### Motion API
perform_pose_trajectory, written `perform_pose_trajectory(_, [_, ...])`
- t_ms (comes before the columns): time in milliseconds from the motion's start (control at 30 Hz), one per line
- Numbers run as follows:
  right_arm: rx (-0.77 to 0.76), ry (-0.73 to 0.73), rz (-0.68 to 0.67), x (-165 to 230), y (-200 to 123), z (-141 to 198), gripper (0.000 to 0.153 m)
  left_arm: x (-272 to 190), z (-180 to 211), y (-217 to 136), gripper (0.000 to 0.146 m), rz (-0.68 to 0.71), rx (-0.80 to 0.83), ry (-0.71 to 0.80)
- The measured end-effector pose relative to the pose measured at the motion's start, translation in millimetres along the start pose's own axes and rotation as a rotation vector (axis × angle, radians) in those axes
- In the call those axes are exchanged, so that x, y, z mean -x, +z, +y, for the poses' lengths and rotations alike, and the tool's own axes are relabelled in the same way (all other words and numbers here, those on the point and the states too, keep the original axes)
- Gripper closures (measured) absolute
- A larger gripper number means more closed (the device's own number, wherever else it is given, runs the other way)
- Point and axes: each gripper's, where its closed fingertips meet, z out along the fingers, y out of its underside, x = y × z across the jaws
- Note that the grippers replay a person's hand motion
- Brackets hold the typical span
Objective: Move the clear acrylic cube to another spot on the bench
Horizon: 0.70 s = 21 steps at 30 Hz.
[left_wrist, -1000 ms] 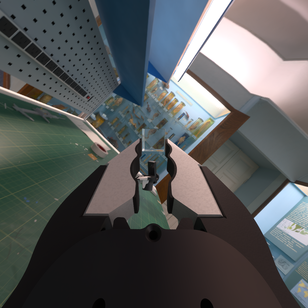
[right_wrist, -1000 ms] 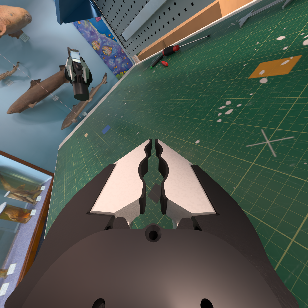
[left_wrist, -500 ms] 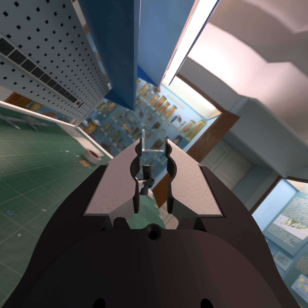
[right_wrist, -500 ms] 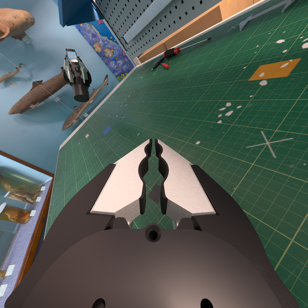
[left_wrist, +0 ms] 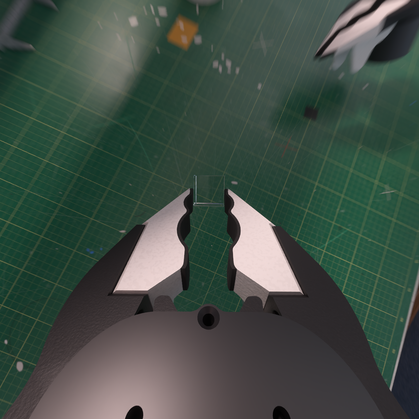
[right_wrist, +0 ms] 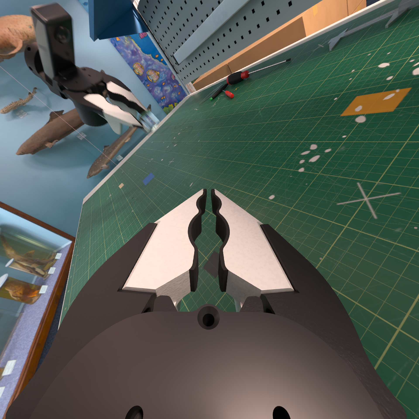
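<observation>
The clear acrylic cube (left_wrist: 209, 189) is pinched between the fingertips of my left gripper (left_wrist: 208, 195), which points down at the green cutting mat (left_wrist: 90, 158). In the right wrist view the left gripper (right_wrist: 145, 118) hangs tilted near the bench's far left edge, with the cube (right_wrist: 149, 121) blurred at its tips. I cannot tell whether the cube touches the mat. My right gripper (right_wrist: 208, 192) is shut and empty, low over the mat. It also shows blurred at the top right of the left wrist view (left_wrist: 317, 55).
An orange patch (right_wrist: 376, 102) and white paint spots lie on the mat. Screwdrivers (right_wrist: 238, 73) lie by the back edge under a pegboard (right_wrist: 204, 34). A small black square (left_wrist: 310, 113) lies to the right of the cube. The bench edge (left_wrist: 408, 294) runs at right.
My left gripper has swung from pointing up at the room to pointing down at the mat, still holding the cube, and has come closer to the bench. The right gripper has barely moved.
</observation>
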Motion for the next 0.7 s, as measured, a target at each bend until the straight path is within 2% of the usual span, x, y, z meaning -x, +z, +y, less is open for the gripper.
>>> perform_pose_trajectory(133, [-0.017, -0.006, -0.007, 2, -2, -2, 0.149, -13, 36, 56, 0.119, -0.048, 0.238, 0.012])
perform_pose_trajectory(233, [-0.020, -0.006, -0.013, 2, -2, -2, 0.149, -10, 61, 73, 0.119, -0.082, 0.339, 0.017])
perform_pose_trajectory(300, [-0.021, -0.005, -0.016, 3, -2, -2, 0.149, -7, 69, 77, 0.119, -0.092, 0.348, -0.006])
perform_pose_trajectory(367, [-0.024, -0.006, -0.015, 3, -3, -3, 0.149, -9, 72, 77, 0.119, -0.082, 0.361, -0.023])
perform_pose_trajectory(500, [-0.023, -0.006, -0.013, 2, -3, -3, 0.148, -10, 62, 72, 0.095, -0.091, 0.318, -0.029])
perform_pose_trajectory(600, [-0.019, -0.006, -0.011, 2, -2, -2, 0.148, -12, 56, 62, 0.094, -0.070, 0.301, -0.054])
perform_pose_trajectory(700, [-0.017, -0.004, -0.010, 2, -2, -2, 0.148, -12, 23, 24, 0.101, -0.075, 0.132, -0.049])
